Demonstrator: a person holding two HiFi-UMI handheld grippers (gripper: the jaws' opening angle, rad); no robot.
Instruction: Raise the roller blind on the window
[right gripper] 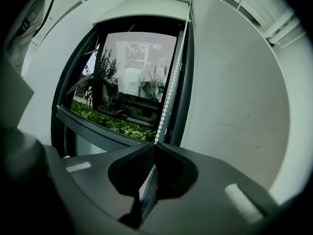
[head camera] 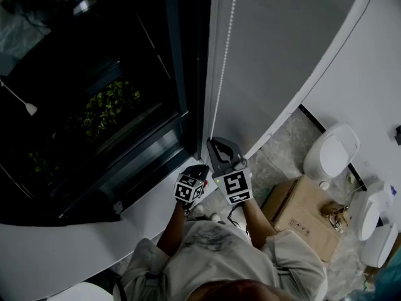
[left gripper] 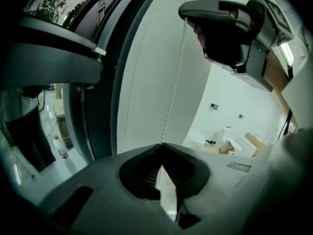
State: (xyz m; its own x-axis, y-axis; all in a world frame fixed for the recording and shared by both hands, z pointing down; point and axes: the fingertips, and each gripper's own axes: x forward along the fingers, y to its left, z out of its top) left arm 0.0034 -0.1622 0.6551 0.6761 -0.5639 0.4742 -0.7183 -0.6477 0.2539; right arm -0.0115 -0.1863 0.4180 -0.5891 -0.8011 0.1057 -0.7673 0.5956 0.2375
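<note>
The white bead chain (head camera: 224,61) of the roller blind hangs down the wall just right of the dark window frame (head camera: 188,74). My right gripper (head camera: 219,144) points up and is shut on the bead chain (right gripper: 168,89). In the right gripper view the chain runs straight into the tips of the right gripper (right gripper: 155,144). Just below and to the left, my left gripper (head camera: 202,168) is shut on the same bead chain (left gripper: 172,97), which enters the left gripper (left gripper: 161,145) at its tips. The roller blind (right gripper: 144,8) sits rolled up at the window's top, so the pane is uncovered.
A white window sill (head camera: 69,249) curves below the window, with green plants (head camera: 109,108) outside. On the floor to the right stand a cardboard box (head camera: 301,221) and white toilets (head camera: 332,152). The grey-white wall (head camera: 288,49) is beside the chain.
</note>
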